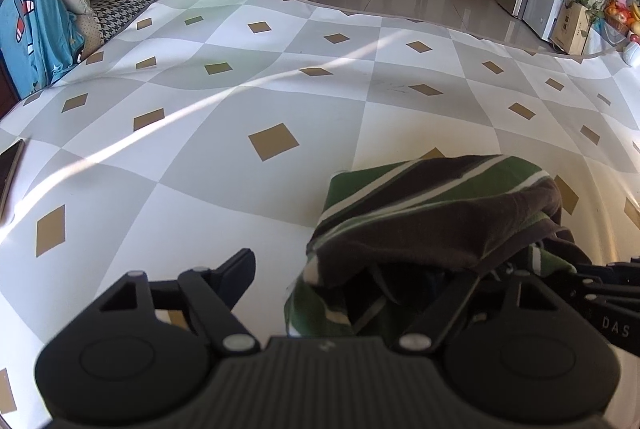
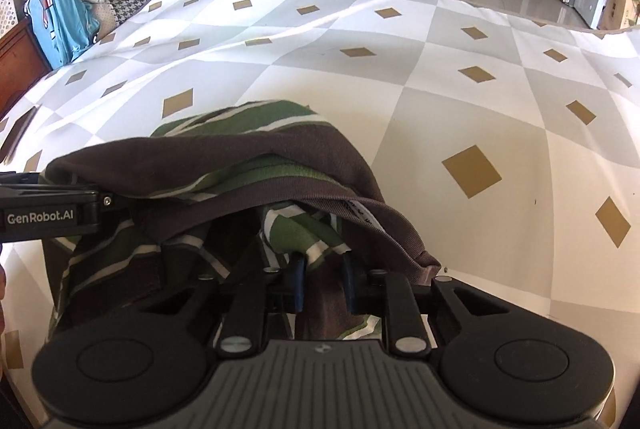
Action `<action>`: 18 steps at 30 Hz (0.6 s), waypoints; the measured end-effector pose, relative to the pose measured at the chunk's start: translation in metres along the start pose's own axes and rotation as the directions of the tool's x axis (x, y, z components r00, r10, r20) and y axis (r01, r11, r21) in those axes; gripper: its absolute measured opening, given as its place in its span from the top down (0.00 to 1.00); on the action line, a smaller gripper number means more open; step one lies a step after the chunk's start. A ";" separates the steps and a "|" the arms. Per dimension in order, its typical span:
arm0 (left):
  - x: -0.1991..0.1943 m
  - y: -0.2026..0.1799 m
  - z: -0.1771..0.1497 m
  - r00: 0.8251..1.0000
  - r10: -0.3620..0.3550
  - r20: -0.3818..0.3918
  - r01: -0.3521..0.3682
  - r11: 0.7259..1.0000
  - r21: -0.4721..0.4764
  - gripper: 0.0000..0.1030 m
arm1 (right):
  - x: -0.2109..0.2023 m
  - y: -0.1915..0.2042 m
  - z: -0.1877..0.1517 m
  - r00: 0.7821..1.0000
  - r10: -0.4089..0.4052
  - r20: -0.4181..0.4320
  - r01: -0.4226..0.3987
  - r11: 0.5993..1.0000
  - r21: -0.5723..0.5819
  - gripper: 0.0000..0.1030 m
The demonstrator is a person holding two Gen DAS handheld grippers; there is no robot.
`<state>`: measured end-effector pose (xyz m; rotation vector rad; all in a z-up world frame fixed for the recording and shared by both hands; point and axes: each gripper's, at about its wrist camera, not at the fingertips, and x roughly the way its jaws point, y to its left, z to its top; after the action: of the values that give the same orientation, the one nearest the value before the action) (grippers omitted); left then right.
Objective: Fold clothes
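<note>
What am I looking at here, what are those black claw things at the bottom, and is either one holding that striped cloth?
These are two handheld grippers, one in each of a person's hands, each with a wide-angle camera looking along its two fingers. One picture comes from the left hand's tool, the other from the right's.

Both look down on a table covered by a checked cloth with tan diamonds. On it lies a crumpled garment striped in green, brown and white, the thing to be folded.

The right gripper has its blue fingers pinched on a fold of the garment. The left gripper stands open: one finger is clear of the fabric, the other is hidden under it, so it grips nothing yet.
</note>
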<state>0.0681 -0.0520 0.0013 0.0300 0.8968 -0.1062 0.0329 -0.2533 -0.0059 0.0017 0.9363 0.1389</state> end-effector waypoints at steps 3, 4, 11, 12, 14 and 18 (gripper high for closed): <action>-0.004 0.001 0.005 0.999 0.023 0.031 -0.023 1.000 0.002 0.23 | -0.008 -0.005 0.005 0.999 -0.022 0.041 0.021 1.000 0.023 0.87; -0.006 0.002 0.007 0.999 0.031 0.040 -0.031 1.000 -0.001 0.23 | -0.011 -0.007 0.007 0.998 -0.031 0.054 0.029 0.999 0.032 0.87; -0.007 0.019 0.020 0.993 0.098 0.068 -0.092 0.992 -0.081 0.23 | -0.028 -0.019 0.018 0.984 -0.117 0.135 0.108 0.991 0.077 0.87; -0.006 0.021 0.020 0.993 0.103 0.062 -0.097 0.991 -0.090 0.23 | -0.030 -0.021 0.019 0.981 -0.125 0.146 0.114 0.990 0.085 0.87; -0.004 0.024 0.021 0.992 0.114 0.051 -0.108 0.988 -0.107 0.23 | -0.034 -0.024 0.022 0.976 -0.142 0.164 0.128 0.987 0.094 0.87; -0.003 0.027 0.021 0.990 0.135 0.051 -0.129 0.986 -0.108 0.19 | -0.038 -0.031 0.027 0.972 -0.166 0.167 0.147 0.982 0.119 0.87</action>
<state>0.0854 -0.0266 0.0160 -0.0114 0.8389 0.0635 0.0358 -0.2868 0.0386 0.0373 0.7628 -0.0567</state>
